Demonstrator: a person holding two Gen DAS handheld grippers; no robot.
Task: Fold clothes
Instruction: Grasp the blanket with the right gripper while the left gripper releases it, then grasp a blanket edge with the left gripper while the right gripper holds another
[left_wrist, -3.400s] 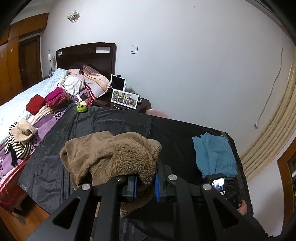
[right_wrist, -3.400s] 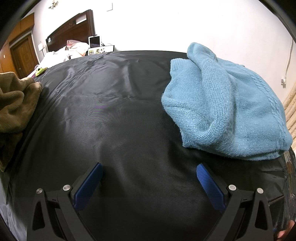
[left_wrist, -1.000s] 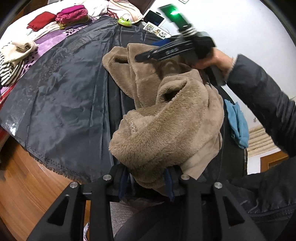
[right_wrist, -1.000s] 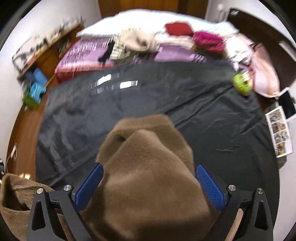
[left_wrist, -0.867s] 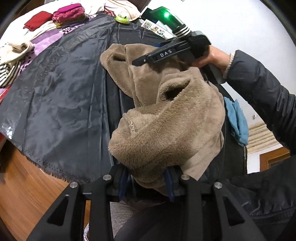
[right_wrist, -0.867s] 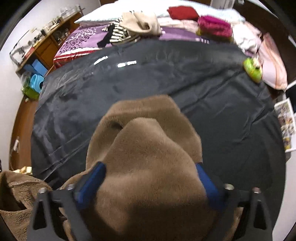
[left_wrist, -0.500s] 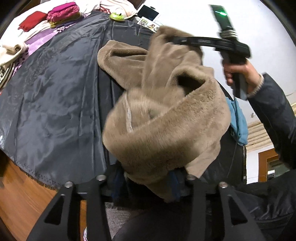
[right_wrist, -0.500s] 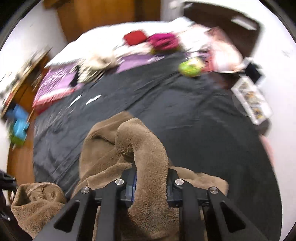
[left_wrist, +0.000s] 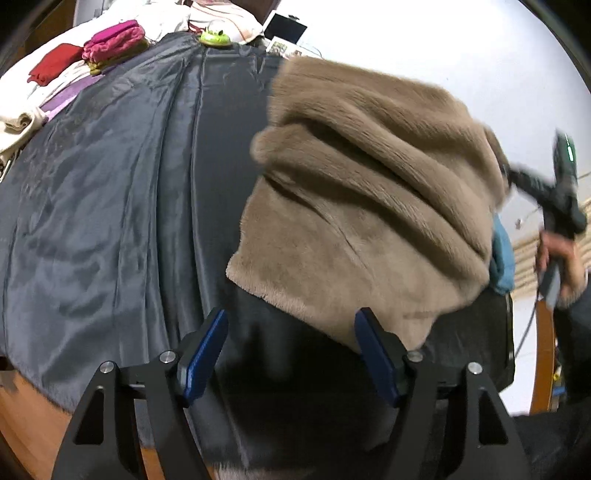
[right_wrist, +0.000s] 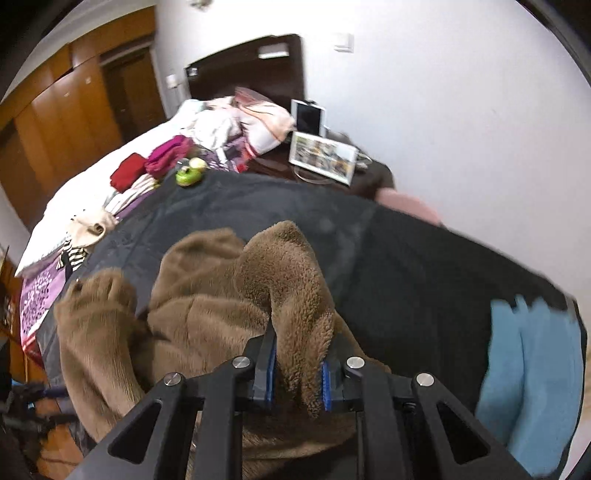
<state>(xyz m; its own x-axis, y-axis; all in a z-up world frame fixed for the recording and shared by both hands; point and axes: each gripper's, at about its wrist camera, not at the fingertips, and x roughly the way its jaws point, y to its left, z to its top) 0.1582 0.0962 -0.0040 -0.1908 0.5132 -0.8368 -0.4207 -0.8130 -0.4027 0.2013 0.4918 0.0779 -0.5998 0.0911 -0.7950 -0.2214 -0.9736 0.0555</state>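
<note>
two grippers: left gripper (left_wrist: 291, 354) spread wide with nothing between its blue pads; right gripper (right_wrist: 297, 380) clenched on a fold of the fleece (right_wrist: 291, 295)
fleece: brown and fluffy; in the left wrist view it hangs as a broad creased sheet (left_wrist: 369, 206) above the black cover (left_wrist: 110, 192), its lower hem just ahead of the left gripper, apart from the pads
fleece, right wrist view: one thick ridge rises from between the pads; the rest bunches to the left and below, over the near edge of the cover (right_wrist: 406, 258)
right hand (left_wrist: 561, 258): seen from the left wrist view at the far right edge, blurred, gripping the handle of the right gripper (left_wrist: 554, 192)
blue sweater (right_wrist: 532, 369): lies on the cover at the right, well apart from the fleece; in the left wrist view only a sliver (left_wrist: 502, 258) shows behind the fleece edge
green toy (right_wrist: 189, 173): at the far edge of the cover
bed (right_wrist: 92, 192): beyond the cover on the left, with a red garment (right_wrist: 127, 175) and a pink one (right_wrist: 168, 155) folded on it
photo frame (right_wrist: 323, 157): stands on a dark nightstand by the wall, a tablet (right_wrist: 308, 118) upright behind it
</note>
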